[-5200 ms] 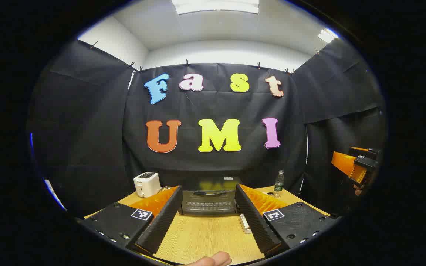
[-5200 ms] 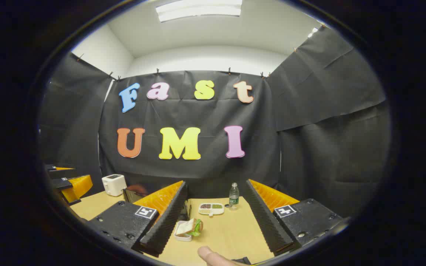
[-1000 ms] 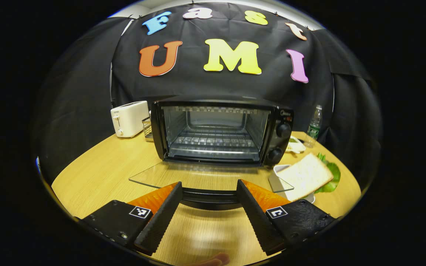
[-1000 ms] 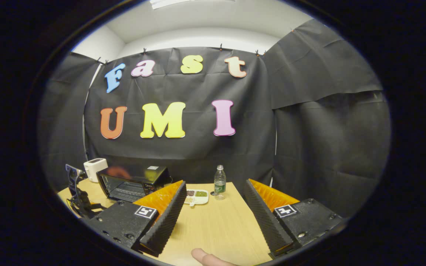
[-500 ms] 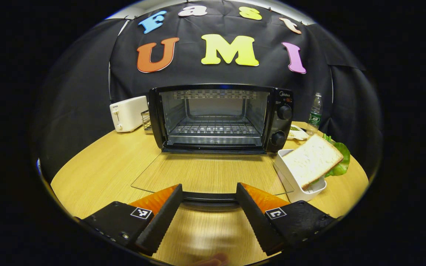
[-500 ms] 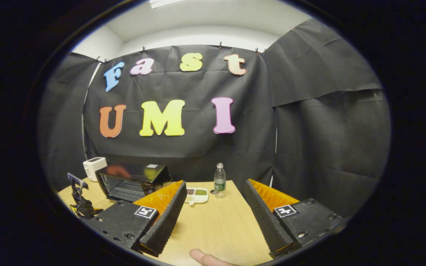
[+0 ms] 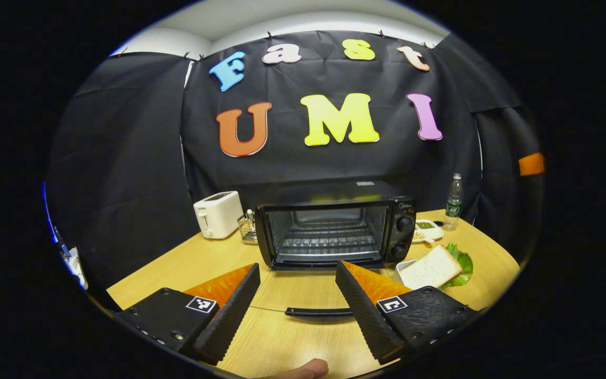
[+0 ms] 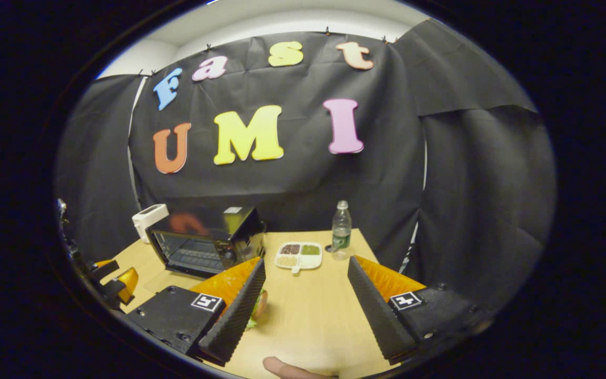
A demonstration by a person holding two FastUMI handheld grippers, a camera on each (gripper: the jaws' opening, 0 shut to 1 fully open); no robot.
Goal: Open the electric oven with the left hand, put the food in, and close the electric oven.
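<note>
Nearby, toaster (image 7: 218, 213), bottle (image 7: 453, 195), divided dish (image 8: 299, 255) beside open oven (image 7: 334, 225).

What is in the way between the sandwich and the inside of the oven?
Nothing visible. The oven door lies flat open on the table, and the sandwich sits in its white tray just right of it. The rack inside looks bare.

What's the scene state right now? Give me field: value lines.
oven: door down flat on the table, cavity empty, rack visible
door handle: between the left gripper jaws, untouched
left gripper: open, empty
right gripper: open, empty, above the table
food: sandwich in white tray, right of the oven, not yet loaded
other items: toaster, bottle, divided dish
step: oven open, food next
</note>
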